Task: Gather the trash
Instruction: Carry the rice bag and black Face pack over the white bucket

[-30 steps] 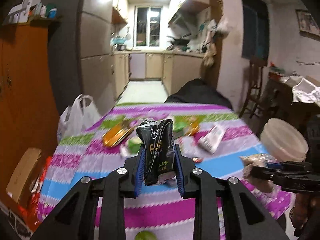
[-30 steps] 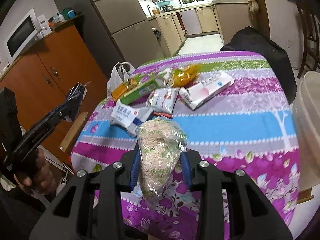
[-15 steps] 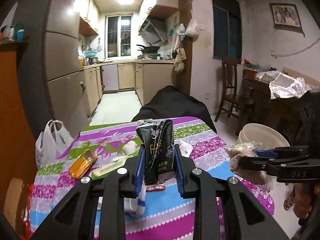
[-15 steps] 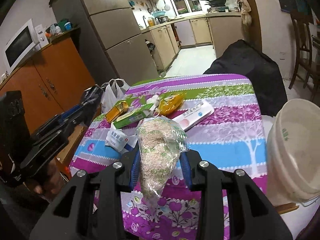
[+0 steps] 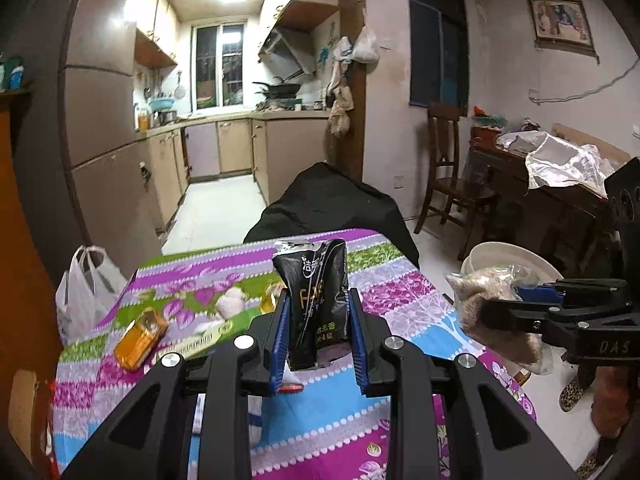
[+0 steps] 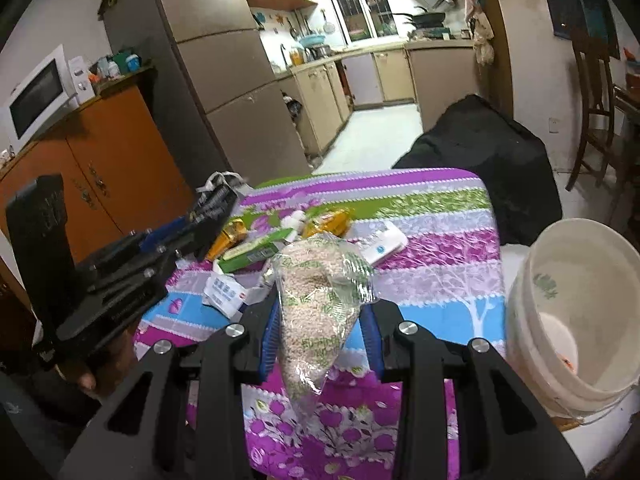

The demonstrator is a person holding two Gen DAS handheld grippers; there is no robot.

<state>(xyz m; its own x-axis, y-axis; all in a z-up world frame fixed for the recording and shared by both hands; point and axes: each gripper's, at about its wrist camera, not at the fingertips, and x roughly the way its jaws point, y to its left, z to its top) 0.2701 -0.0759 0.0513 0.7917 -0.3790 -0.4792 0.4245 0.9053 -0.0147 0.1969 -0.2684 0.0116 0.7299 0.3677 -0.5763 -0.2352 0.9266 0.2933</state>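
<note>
Above the striped table [image 6: 448,216], the left gripper [image 5: 318,332] clenched a black packet [image 5: 314,300], while the right gripper [image 6: 320,332] grasped a clear grain bag [image 6: 320,296] beside the white bucket [image 6: 520,292] on its right.

The left wrist camera sits just behind the left gripper [image 5: 318,334], looking forward and down across the striped tablecloth [image 5: 400,292] toward the kitchen window [image 5: 218,68]; the right wrist camera rides behind the right gripper [image 6: 320,338], tilted down over the same tablecloth [image 6: 440,240], facing the refrigerator [image 6: 224,72] and kitchen; each lens is close to its own jaws; both views share the table, the black-draped chair [image 5: 332,204] beyond it, the white bucket [image 6: 568,312] at the right, and each shows the other gripper at its edge
</note>
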